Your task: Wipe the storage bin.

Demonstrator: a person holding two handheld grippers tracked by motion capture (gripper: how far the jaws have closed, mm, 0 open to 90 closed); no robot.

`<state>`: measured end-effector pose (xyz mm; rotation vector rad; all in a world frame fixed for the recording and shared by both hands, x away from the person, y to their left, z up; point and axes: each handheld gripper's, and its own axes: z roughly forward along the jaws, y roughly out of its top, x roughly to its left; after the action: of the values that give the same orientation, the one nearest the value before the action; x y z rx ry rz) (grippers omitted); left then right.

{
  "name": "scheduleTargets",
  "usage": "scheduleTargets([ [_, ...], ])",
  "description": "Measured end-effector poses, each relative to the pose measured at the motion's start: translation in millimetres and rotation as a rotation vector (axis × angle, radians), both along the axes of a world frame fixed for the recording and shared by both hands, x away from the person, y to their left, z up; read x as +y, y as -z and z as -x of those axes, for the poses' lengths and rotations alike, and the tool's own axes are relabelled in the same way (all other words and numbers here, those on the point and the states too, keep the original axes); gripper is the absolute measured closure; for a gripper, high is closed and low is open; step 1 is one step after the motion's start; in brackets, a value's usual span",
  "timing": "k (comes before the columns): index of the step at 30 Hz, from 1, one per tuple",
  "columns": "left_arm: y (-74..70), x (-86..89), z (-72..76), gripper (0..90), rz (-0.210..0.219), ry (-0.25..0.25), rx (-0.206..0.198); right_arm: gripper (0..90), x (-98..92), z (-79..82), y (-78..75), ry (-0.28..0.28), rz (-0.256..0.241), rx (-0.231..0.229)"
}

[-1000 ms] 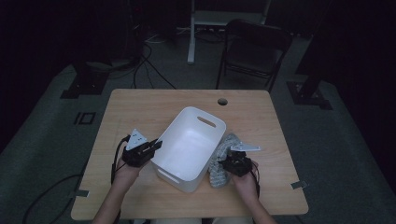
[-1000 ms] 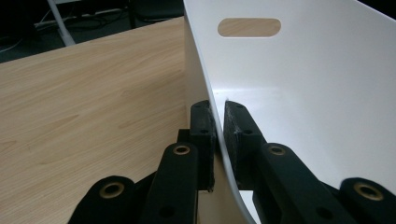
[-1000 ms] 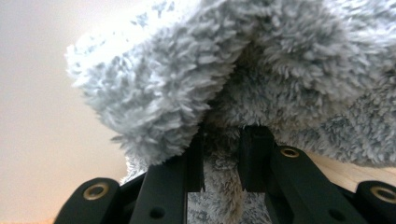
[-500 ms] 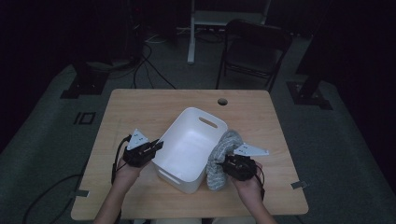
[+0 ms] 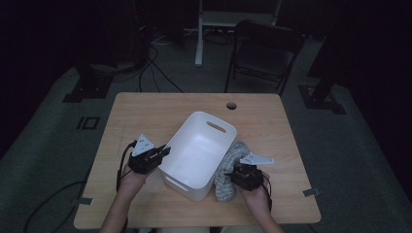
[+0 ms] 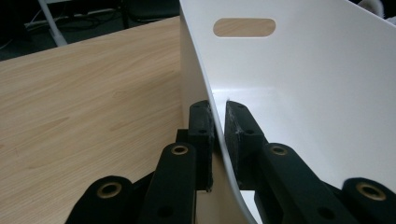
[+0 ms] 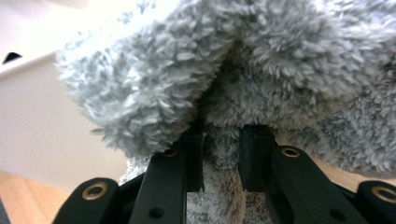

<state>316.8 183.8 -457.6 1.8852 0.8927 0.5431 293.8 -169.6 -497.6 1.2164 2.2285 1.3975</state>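
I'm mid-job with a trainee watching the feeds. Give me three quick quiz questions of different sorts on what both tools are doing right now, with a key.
1. True or false: the left tool is clamped on the wall of the white bin.
2. What does the right tool grip? A) a cable B) the grey fluffy cloth C) the bin's handle slot
3. Fill in: the cloth lies ____ the bin, against its outer wall.

Key: 1 true, one jaw inside and one outside the wall. 2 B. 3 outside.
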Motion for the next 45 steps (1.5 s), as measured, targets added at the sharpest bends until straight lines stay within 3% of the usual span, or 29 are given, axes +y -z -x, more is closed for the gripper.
scheduleTargets([
  [25,0.7,-3.5,-0.5,80.5,0.005,-0.024,-0.007,74.8,1.9,-21.7,44.1,0.037,0.049,0.113],
  [27,0.9,-3.5,-0.6,80.6,0.011,-0.033,-0.005,74.8,1.4,-21.3,40.2,0.032,0.061,0.113],
  [33,1.0,-4.5,-0.1,80.8,0.011,-0.046,-0.008,74.6,2.1,-2.6,21.1,-0.013,0.028,0.078],
  [40,0.9,-4.8,-0.3,81.0,0.012,-0.044,-0.006,74.0,4.5,30.2,-28.5,-0.1,-0.048,-0.044],
  [42,1.0,-4.6,-0.9,80.8,0.017,-0.037,-0.003,73.6,7.0,33.9,-32.3,-0.105,-0.05,-0.056],
  [44,0.7,-4.6,-1.2,80.7,0.013,-0.029,-0.001,73.3,11.6,33.0,-28.2,-0.103,-0.022,-0.065],
  [45,0.8,-4.4,-1.3,80.7,0.017,-0.028,0.0,73.4,12.3,31.2,-24.0,-0.101,-0.026,-0.047],
])
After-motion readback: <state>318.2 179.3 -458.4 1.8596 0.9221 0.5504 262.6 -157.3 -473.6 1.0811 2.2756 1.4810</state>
